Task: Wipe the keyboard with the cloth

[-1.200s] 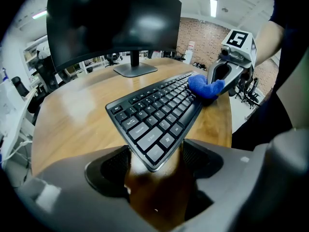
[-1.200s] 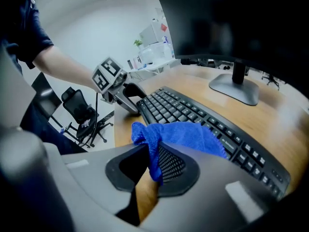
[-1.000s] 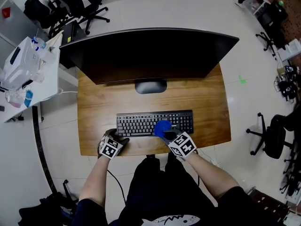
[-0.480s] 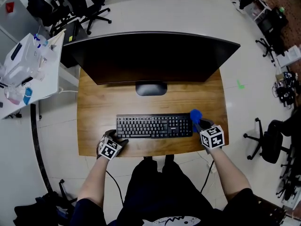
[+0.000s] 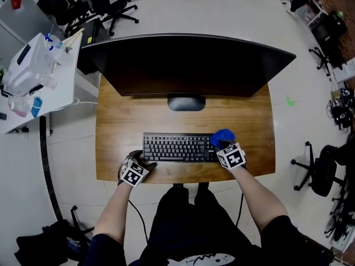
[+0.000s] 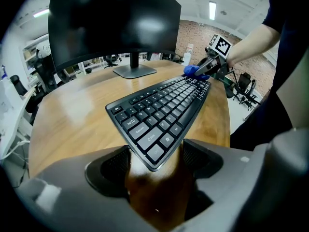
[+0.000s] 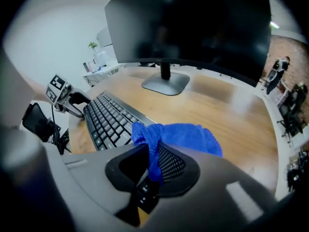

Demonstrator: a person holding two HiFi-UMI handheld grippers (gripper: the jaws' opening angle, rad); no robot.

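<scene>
The keyboard (image 5: 177, 147) is lying lengthwise near the front edge of the tabletop (image 5: 122, 121), in front of the stand of a wide monitor (image 5: 188, 65). The right gripper (image 5: 222, 145) is hovering at the keyboard's right end. Its fingers are pinching a blue cloth (image 5: 223, 137), which is bunching up above them and drooping forward over the last keys.

The left gripper (image 5: 145, 160) is sitting at the keyboard's front-left corner. Its fingers are spread, with that corner poking in between them. I cannot tell whether they are actually bearing on it.

The risk, as I see it, is the keyboard skating. With only one corner fenced in, a firm sideways stroke from the right could pivot it or push it toward the front edge, which is close. The cloth is also being held by a narrow fold, so dragging it across raised keys could snag it and tug it out of the pinch.

The cloth is looking soft, thick and crumpled. The keyboard is black and low, with its keys looking intact.
</scene>
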